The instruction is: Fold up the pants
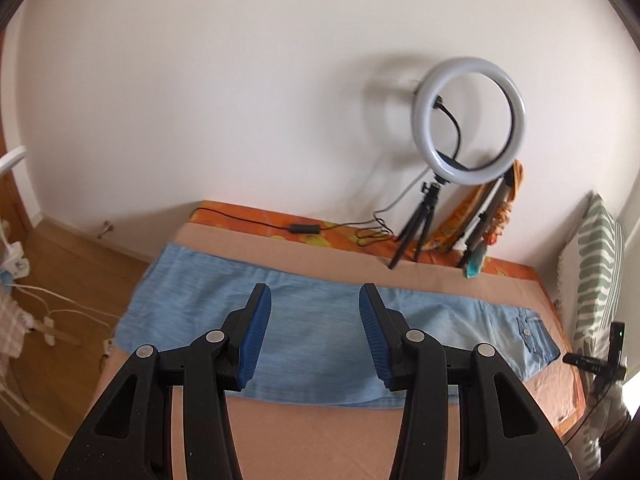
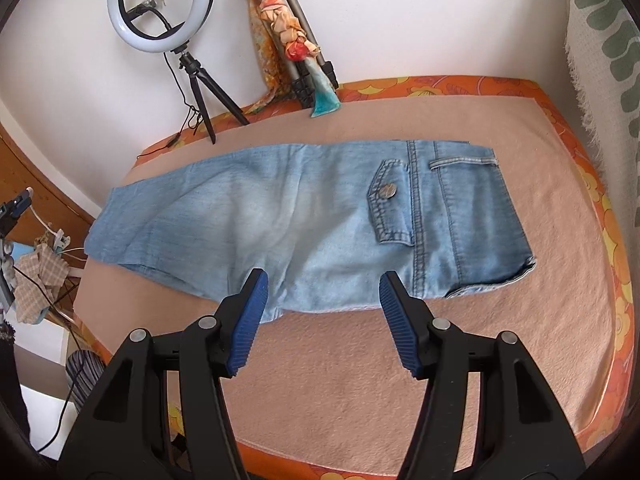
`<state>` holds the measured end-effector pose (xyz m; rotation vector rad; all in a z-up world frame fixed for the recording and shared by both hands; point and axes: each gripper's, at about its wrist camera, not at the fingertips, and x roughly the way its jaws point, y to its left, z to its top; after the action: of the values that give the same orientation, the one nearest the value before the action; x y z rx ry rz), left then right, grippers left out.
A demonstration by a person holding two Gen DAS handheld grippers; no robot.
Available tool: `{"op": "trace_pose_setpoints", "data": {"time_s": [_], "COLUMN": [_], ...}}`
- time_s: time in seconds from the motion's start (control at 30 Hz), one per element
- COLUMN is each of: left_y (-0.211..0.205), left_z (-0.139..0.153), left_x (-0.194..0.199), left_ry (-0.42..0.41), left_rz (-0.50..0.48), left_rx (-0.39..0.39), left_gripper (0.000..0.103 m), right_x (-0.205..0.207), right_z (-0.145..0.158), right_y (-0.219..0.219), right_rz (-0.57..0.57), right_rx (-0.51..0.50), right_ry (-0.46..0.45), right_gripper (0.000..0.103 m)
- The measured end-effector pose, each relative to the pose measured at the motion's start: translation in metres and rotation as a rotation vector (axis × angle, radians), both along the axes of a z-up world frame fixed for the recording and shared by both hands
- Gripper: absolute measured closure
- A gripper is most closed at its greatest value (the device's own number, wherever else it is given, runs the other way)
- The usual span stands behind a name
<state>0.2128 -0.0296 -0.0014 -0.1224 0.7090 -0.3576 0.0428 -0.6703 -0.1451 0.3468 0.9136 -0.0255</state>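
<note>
Light blue denim pants (image 2: 312, 216) lie flat on the peach blanket (image 2: 360, 380), folded lengthwise with one leg over the other; the waist and a buttoned back pocket (image 2: 390, 204) are at the right. In the left wrist view the same pants (image 1: 320, 332) stretch from the leg end at the left to the waist at the right. My left gripper (image 1: 315, 294) hangs above the middle of the pants, open, with nothing between its blue pads. My right gripper (image 2: 323, 280) is open over the near edge of the pants, close to the seat, and holds nothing.
A ring light on a small tripod (image 2: 160, 4) stands by the wall behind the bed, its cable (image 1: 296, 229) running along the orange sheet. A second tripod with scarves (image 2: 296, 48) leans beside it. A green-patterned pillow (image 1: 592, 276) stands at the right. Wooden floor with cords (image 1: 52, 300) lies left.
</note>
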Motion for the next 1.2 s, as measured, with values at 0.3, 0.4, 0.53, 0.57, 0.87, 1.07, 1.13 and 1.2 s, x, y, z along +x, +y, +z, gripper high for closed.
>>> {"op": "trace_pose_setpoints", "data": {"time_s": [0.3, 0.4, 0.53, 0.57, 0.87, 1.07, 1.13, 1.2], "left_y": [0.099, 0.118, 0.144, 0.149, 0.156, 0.147, 0.149, 0.149], "left_z": [-0.013, -0.057, -0.129, -0.147, -0.244, -0.257, -0.258, -0.259], "left_x": [0.020, 0.030, 0.049, 0.054, 0.085, 0.100, 0.104, 0.109], "left_ry": [0.035, 0.108, 0.247, 0.277, 0.418, 0.420, 0.425, 0.424], "left_rz": [0.157, 0.189, 0.239, 0.259, 0.316, 0.321, 0.339, 0.351], "left_rx": [0.109, 0.067, -0.051, -0.092, -0.296, -0.340, -0.380, -0.395], "left_gripper": [0.054, 0.054, 0.054, 0.054, 0.054, 0.054, 0.054, 0.054], "right_x": [0.003, 0.006, 0.008, 0.009, 0.017, 0.025, 0.029, 0.032], "right_z": [-0.031, -0.046, -0.063, -0.067, -0.098, -0.115, -0.114, -0.116], "right_y": [0.035, 0.043, 0.055, 0.057, 0.065, 0.061, 0.060, 0.060], "right_rz": [-0.013, -0.030, -0.050, -0.055, -0.109, -0.157, -0.164, -0.167], "right_rx": [0.048, 0.070, 0.067, 0.067, 0.119, 0.182, 0.219, 0.272], "right_ry": [0.061, 0.088, 0.111, 0.118, 0.149, 0.146, 0.111, 0.093], "right_gripper": [0.041, 0.041, 0.041, 0.041, 0.041, 0.035, 0.034, 0.034]}}
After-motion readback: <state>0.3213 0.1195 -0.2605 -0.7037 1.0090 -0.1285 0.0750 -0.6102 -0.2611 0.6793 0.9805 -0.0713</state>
